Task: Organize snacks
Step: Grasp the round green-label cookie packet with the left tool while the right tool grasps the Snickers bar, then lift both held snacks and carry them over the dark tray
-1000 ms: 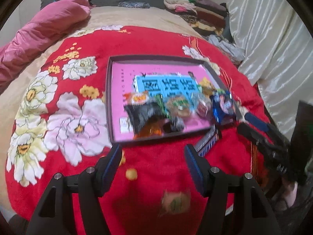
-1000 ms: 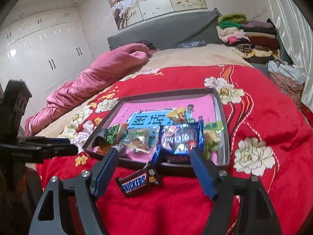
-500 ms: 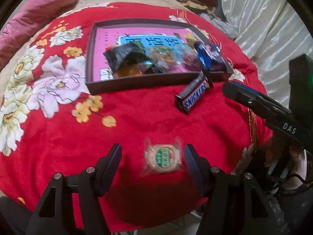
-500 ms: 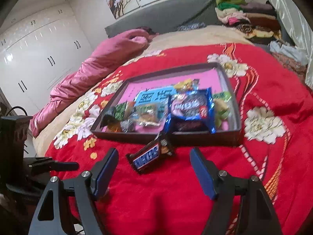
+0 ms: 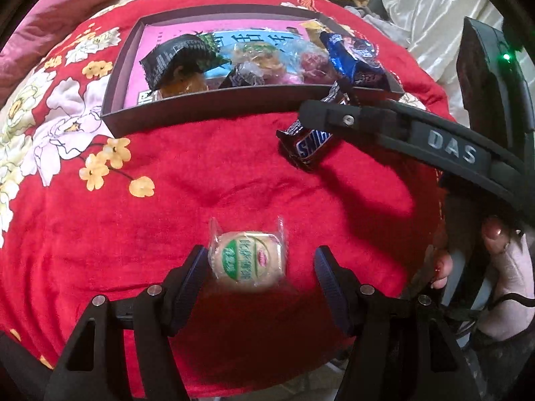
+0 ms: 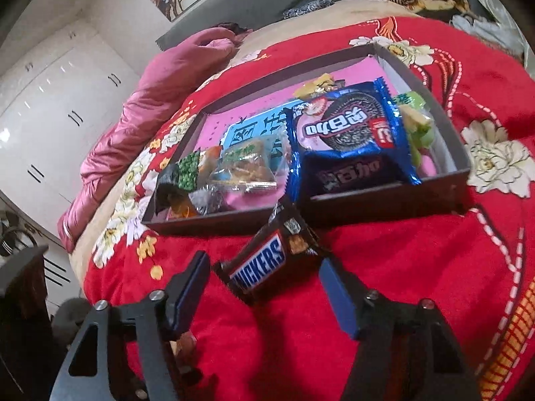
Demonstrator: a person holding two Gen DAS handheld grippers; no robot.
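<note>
Both tongs lowered | left tongs (image 5: 257, 267) straddle pastry (image 5: 247, 260) | right tongs (image 6: 264, 277) straddle Snickers (image 6: 264, 264)

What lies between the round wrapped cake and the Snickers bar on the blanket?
Nothing: in the left wrist view only bare red blanket separates the round wrapped cake from the Snickers bar.

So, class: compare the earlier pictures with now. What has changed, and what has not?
The left gripper has dropped to straddle the round cake; the right gripper has closed in around the Snickers. Neither has gripped. The tray and its snacks have stayed put.
</note>
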